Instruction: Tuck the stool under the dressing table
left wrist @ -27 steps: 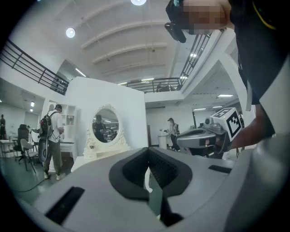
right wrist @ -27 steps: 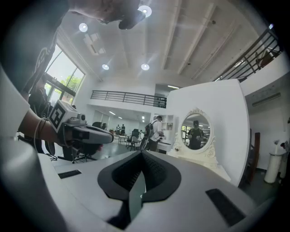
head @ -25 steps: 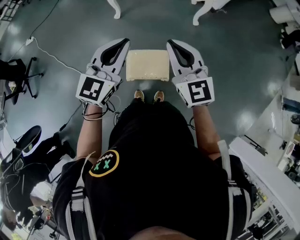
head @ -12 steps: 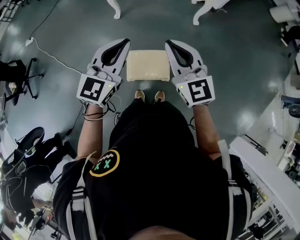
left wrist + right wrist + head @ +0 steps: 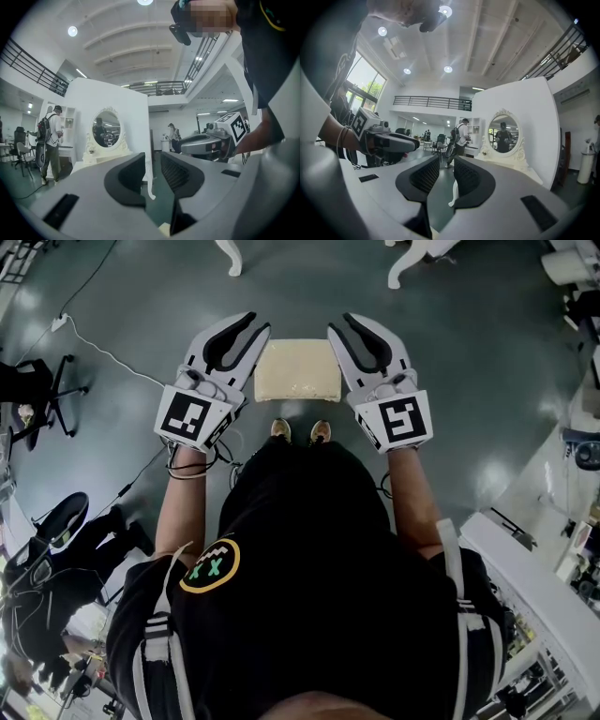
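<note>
Cream cushioned stool (image 5: 298,371) on the grey floor (image 5: 122,296), directly ahead of the person's shoes (image 5: 320,431). Out in the open, short of the dressing table (image 5: 101,152), not under it. Of that dressing table, only two curved white legs at the top edge of the head view: left leg (image 5: 228,257) and right leg (image 5: 405,263).

Long axis of the seat side to side, parallel to the line between those legs. Gap under the dressing table straight ahead, beyond the far long edge of the seat.

Left tongs (image 5: 251,326) just beside the left short end, right tongs (image 5: 343,326) just beside the right short end. Equally near, tips toward the dressing table. Both pairs parted and gripping nothing: in each gripper view, only floor and a white leg through the gap between the black ridged pads (image 5: 178,171). Possibly above the seat rather than level with it, hard to judge from overhead.

Judged direction for a tuck: straight forward, away from the feet, with even pressure at both ends to keep the seat square to the legs.
</note>
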Action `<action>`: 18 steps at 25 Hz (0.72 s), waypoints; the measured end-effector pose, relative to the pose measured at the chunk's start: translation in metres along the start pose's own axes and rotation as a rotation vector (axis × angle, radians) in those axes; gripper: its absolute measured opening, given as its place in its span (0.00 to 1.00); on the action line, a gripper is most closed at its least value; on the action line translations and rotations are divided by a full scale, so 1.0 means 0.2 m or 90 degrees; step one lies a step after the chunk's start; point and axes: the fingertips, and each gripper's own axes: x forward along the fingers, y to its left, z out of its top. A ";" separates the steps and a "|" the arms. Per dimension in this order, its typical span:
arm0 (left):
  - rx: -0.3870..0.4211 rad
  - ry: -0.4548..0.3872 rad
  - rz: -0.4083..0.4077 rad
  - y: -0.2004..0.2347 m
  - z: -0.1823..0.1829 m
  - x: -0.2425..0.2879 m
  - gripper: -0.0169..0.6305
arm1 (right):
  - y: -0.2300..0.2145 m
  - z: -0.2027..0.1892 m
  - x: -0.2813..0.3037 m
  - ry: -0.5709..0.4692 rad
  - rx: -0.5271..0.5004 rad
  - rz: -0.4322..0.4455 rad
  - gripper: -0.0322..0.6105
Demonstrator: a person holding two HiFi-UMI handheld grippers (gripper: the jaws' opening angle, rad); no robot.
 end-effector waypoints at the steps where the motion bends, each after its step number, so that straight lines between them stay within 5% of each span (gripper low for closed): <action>1: 0.002 0.000 -0.002 0.00 0.00 0.00 0.23 | 0.00 0.00 0.00 -0.002 0.001 0.000 0.24; 5: 0.009 0.006 -0.010 -0.01 -0.01 0.01 0.46 | -0.01 0.01 -0.01 -0.006 0.018 0.002 0.40; 8: 0.026 0.029 -0.012 -0.02 -0.03 0.02 0.64 | 0.00 0.00 0.00 -0.004 0.045 0.022 0.62; 11: 0.037 0.034 -0.016 -0.02 -0.05 0.02 0.68 | 0.00 -0.01 0.00 0.006 0.044 0.031 0.79; 18: 0.043 0.037 -0.005 -0.01 -0.04 0.01 0.68 | 0.01 -0.01 0.00 0.009 0.029 0.026 0.81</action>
